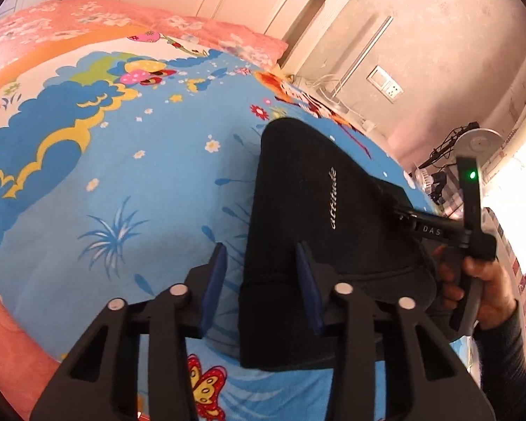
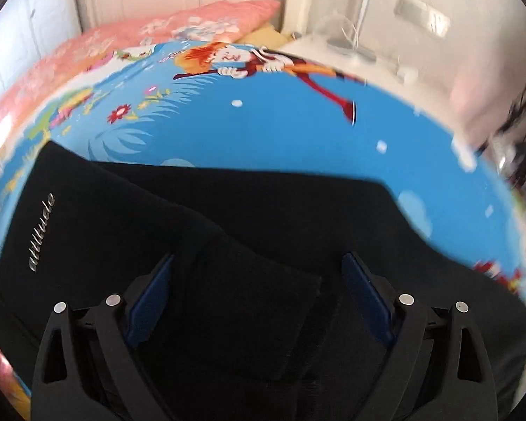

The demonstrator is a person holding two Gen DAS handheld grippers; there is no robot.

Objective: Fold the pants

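Left wrist view puts the black pants [image 1: 319,217] ahead and to the right of my left gripper [image 1: 261,280], lying on the blue cartoon bedsheet [image 1: 122,161]. My fingers there are spread apart and grasp nothing: the left pad hangs over bare sheet, the right pad over the near left edge of the cloth. The bundle's long axis runs away from me toward the pink pillow [image 1: 200,31], with the silver lettering along it.

Right wrist view shows my right gripper [image 2: 259,294] directly over the pants [image 2: 263,217], fingers wide and released, a thick folded flap lying between them. So my right hand is the nearer one; the left sits at the border. This picture is smeared, so I would say the pads hover just above the cloth rather than press it, but I cannot be sure.

No container is in sight; the pants rest on the sheet alone. They look already doubled over, so I judge one last fold or a smoothing remains.
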